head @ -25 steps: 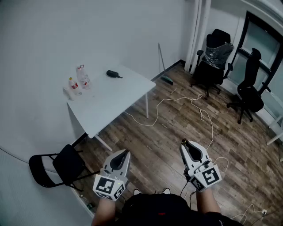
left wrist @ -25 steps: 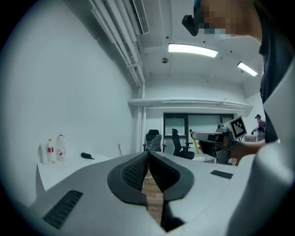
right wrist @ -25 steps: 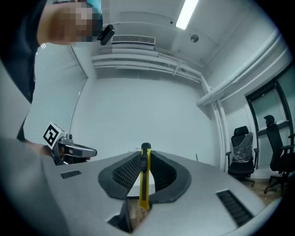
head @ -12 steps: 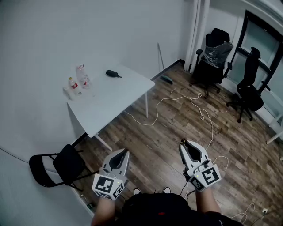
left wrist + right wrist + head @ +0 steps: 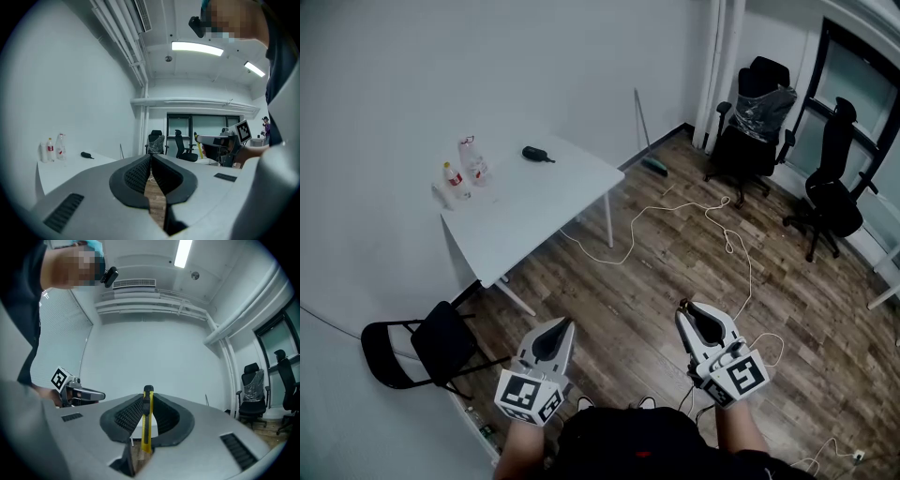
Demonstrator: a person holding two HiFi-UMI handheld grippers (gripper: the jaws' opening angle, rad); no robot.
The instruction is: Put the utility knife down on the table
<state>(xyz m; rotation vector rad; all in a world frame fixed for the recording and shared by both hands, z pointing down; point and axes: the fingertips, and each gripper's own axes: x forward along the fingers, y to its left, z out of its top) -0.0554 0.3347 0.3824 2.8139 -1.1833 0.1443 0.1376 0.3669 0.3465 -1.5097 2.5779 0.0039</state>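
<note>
A yellow utility knife [image 5: 147, 420] stands upright between the jaws of my right gripper [image 5: 146, 404], which is shut on it. In the head view the right gripper [image 5: 694, 312] hangs over the wooden floor at lower right, with the knife only a thin sliver at its tip. My left gripper [image 5: 561, 326] is at lower left, shut with nothing in it; its jaws [image 5: 151, 161] meet at the tip. The white table [image 5: 546, 211] stands well ahead by the wall, far from both grippers.
On the table are two bottles [image 5: 463, 169] at the far left corner and a black object [image 5: 536, 155] near the back edge. A folding chair [image 5: 422, 349] stands at left. A white cable [image 5: 712, 225] trails over the floor. Office chairs [image 5: 787, 141] stand at the back right.
The view has shifted slightly; both grippers stay low in front of me, the right still shut on the knife. The table sits a touch further left in the frame.
</note>
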